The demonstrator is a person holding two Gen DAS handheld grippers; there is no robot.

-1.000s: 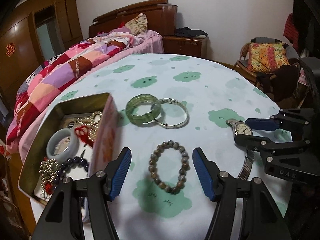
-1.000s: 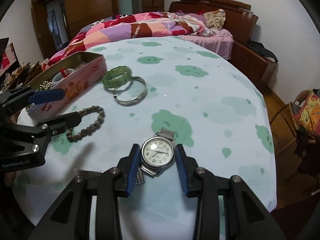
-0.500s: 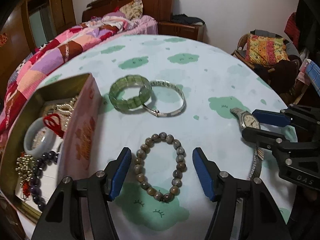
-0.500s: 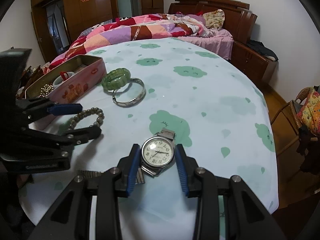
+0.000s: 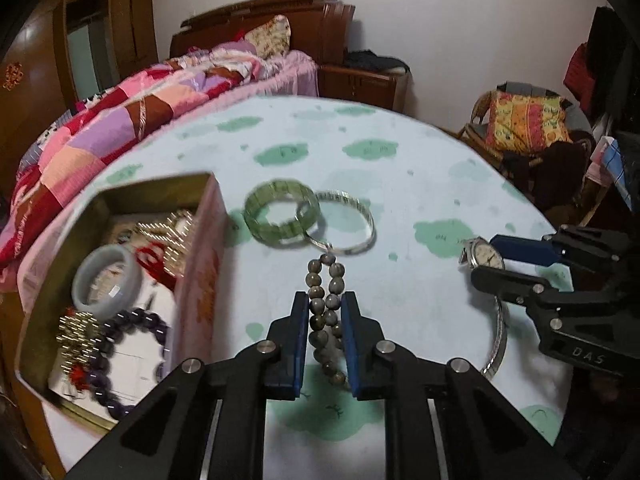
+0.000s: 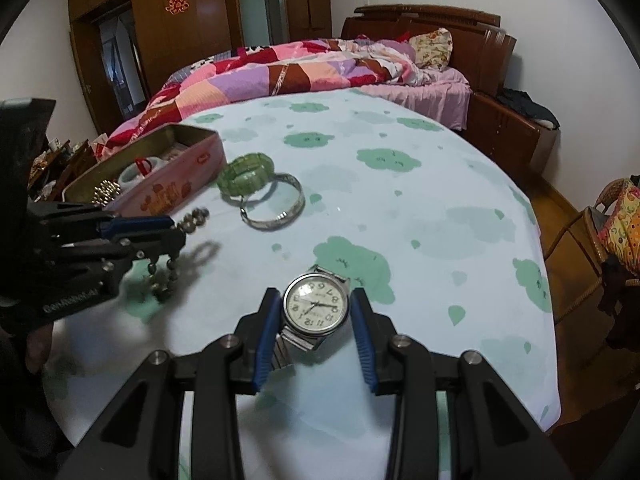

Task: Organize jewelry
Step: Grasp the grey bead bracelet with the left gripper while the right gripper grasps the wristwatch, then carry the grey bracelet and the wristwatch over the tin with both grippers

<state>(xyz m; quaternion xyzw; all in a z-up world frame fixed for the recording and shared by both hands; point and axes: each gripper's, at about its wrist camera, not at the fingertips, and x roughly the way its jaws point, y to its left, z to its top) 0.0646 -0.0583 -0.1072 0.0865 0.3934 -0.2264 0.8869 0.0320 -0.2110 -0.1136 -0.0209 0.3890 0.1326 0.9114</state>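
left wrist view: left gripper [image 5: 325, 312] has just been closing, blue pads now clamped on the grey-brown round-bead bracelet [image 5: 326, 304], squeezing the loop into a narrow double strand. the bead loop sticks out ahead of the fingertips and trails back between the pads. it sits over the round table with pale blue cloth printed with green clouds [image 5: 400, 184]. just past the bracelet tip: a thin silver metal bangle [image 5: 360, 236], with a green segmented stone bracelet [image 5: 280, 216] overlapping its left edge. left of the gripper is an open rectangular pink tin with gold interior [image 5: 200, 276], holding a pale grey-white jade bangle [image 5: 106, 280], a dark purple bead bracelet [image 5: 132, 320], gold chains and a red cord piece, all a bit blurred. right side: right gripper [image 5: 486, 266] with a watch face at its tips and a metal strap running back toward the camera under it.

right wrist view: right gripper [image 6: 312, 312] has jaws part way apart, straddling the round silver wristwatch with cream dial and metal link strap [image 6: 316, 306]. left pad looks right against the case, a small gap shows at the right pad, so can't tell if it's actually pinched. watch lies flat on the cloth. at far left the left gripper [image 6: 178, 230] holds the bead bracelet [image 6: 192, 216] lifted off the cloth, beads hanging below the pads, shadow on the cloth beneath. pink tin [image 6: 172, 184], green bracelet [image 6: 246, 172] and silver bangle [image 6: 276, 204] sit beyond it.
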